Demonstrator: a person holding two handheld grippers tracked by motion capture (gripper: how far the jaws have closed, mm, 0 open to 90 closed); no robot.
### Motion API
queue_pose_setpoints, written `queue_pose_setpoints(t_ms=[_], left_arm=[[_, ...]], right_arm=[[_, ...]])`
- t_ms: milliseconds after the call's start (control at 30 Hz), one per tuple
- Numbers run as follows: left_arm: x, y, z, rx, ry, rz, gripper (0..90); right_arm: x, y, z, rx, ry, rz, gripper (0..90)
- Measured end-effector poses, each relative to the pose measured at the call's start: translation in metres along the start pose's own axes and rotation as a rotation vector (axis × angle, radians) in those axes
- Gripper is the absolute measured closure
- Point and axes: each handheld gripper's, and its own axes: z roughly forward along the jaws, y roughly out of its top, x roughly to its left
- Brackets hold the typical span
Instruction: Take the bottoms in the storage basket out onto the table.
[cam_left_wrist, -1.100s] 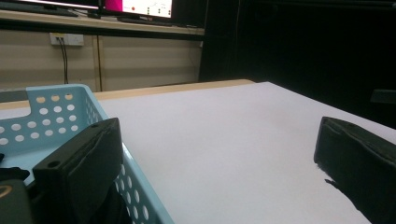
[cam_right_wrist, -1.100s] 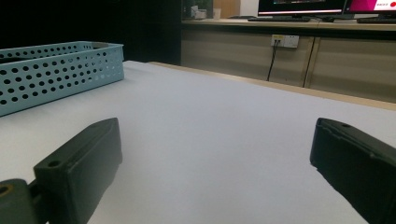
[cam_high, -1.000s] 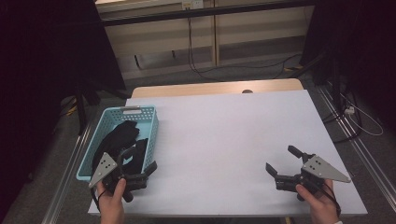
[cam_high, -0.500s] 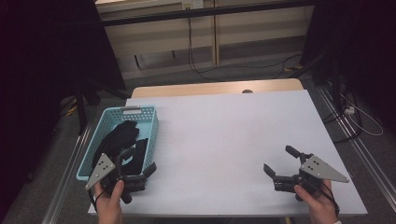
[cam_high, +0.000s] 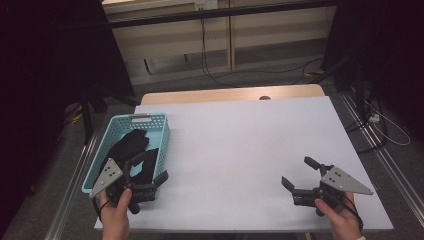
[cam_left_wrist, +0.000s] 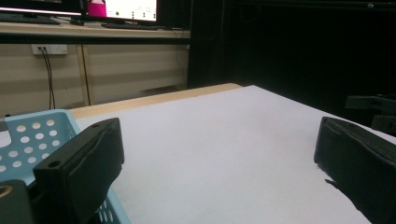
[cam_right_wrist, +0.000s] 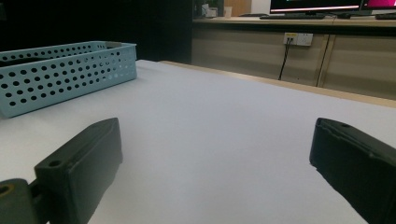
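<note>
perforated plastic basket — soft, crumpled black cloth inside

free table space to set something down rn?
Widest bare patch: white table between the blue basket and the right hand-held gripper, running to the far wooden edge. Crowded at near left: basket holds dark cloth, left hand-held gripper over its near corner.

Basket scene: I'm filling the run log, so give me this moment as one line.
left gripper: open, at basket near corner | right gripper: open, empty, over white table | black cloth: in basket, untouched
</note>
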Motion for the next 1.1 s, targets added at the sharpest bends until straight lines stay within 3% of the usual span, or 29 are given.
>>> queue_pose_setpoints(t_ms=[200, 333, 567, 1100], left_arm=[[0.002, 0.007, -0.001, 0.009, -0.009, -0.015, 1.3], [0.006, 0.013, -0.002, 0.015, 0.002, 0.001, 1.3], [0.014, 0.023, 0.003, 0.025, 0.006, -0.006, 1.3], [0.04, 0.046, 0.019, 0.059, 0.011, 0.032, 1.4]], right_arm=[[0.002, 0.002, 0.009, 0.003, 0.02, -0.011, 2.1], [0.002, 0.003, 0.016, 0.001, 0.026, -0.005, 2.2], [0.004, 0.004, 0.02, 0.0, 0.044, -0.004, 2.3], [0.001, -0.001, -0.001, 0.01, 0.021, 0.004, 2.3]])
